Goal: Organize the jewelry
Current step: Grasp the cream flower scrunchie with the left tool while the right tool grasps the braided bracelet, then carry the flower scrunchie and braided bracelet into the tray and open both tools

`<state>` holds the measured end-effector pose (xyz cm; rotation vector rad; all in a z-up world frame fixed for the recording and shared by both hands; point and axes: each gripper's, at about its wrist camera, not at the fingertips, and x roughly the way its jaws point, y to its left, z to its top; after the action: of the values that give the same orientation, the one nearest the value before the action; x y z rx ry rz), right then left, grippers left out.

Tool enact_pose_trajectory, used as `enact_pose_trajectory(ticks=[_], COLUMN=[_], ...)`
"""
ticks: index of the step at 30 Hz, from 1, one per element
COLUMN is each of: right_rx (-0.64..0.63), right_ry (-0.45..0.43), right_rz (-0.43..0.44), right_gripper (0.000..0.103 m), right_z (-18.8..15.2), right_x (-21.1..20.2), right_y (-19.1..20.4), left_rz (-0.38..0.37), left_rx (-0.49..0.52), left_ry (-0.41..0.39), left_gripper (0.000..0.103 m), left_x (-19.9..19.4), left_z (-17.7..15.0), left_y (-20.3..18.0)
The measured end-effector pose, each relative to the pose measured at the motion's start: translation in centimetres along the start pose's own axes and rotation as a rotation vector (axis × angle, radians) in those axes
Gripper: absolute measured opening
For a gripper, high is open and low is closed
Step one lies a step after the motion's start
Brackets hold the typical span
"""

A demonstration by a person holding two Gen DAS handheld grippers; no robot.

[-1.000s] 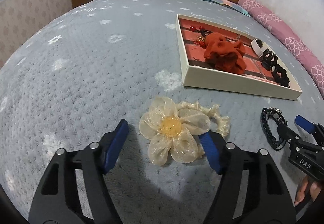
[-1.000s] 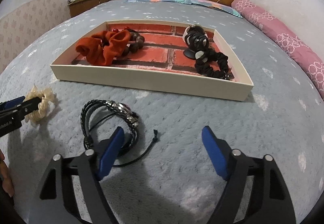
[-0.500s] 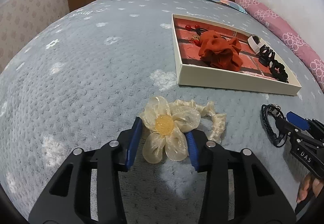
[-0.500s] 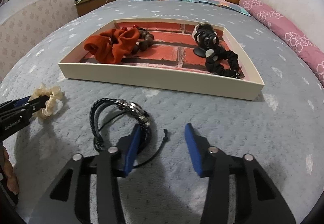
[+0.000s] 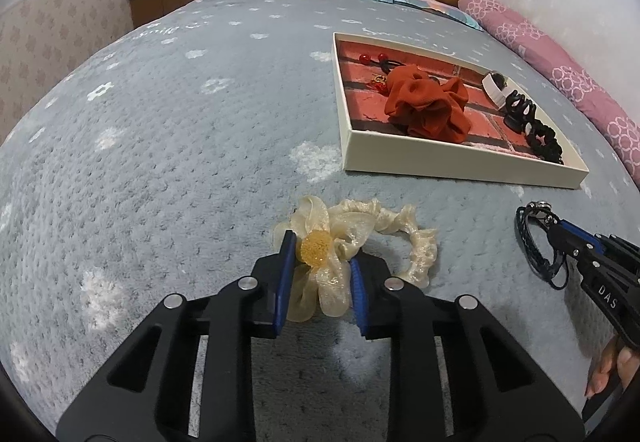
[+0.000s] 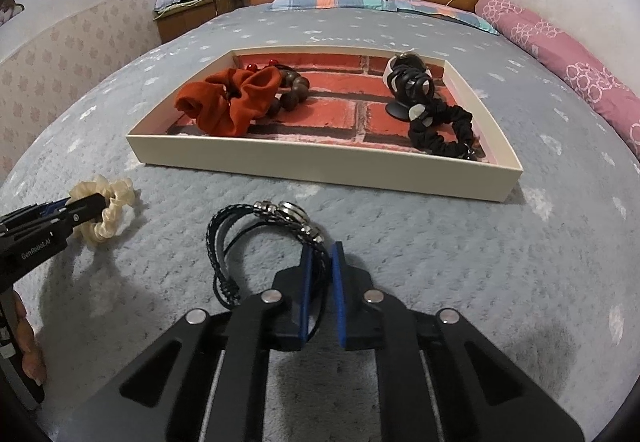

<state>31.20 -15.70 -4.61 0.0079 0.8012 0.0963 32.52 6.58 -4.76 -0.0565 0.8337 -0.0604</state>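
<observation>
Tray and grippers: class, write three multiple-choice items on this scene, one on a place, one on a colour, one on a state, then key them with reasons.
1. Where does the cream flower scrunchie lie?
A. in the tray
B. on the grey blanket, outside the tray
C. on the pink bolster

2. What colour is the large scrunchie at the tray's left end, seen from the right wrist?
A. rust red
B. green
C. white

3. What is the right gripper doing?
A. standing wide open above the tray
B. holding a black claw clip
C. shut on the black bracelet

Key:
1 B, it rests on the blanket short of the tray, between the closing jaws of the left gripper.
2 A, its fabric is plainly rust red.
3 C, the blue pads pinch the bracelet cords.
</observation>
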Motion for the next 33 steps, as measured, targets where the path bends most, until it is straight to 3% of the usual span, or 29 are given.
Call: enact_pose_trajectory(ticks=[16, 24, 33], right_rx=[0.058, 0.083, 0.089], right_ry=[-0.086, -0.149, -0.246], right_rz=[0.052, 0.056, 0.035], right_gripper=[0.006, 0.006, 0.006], right_z=[1.0, 3.1, 8.0], right_x=[-2.5, -5.0, -6.9], right_y=[-1.9, -3.8, -5.6], left_rz=[0.002, -0.035, -0.069], left_rx=[0.016, 0.019, 0.037], left_ry=[-0.057, -0.132, -0.201], left_gripper=[0.019, 0.019, 0.019], left_x=[-1.8, -5.1, -6.4], left_z=[0.9, 3.5, 8.6], left_y=[-0.9, -2.8, -6.1])
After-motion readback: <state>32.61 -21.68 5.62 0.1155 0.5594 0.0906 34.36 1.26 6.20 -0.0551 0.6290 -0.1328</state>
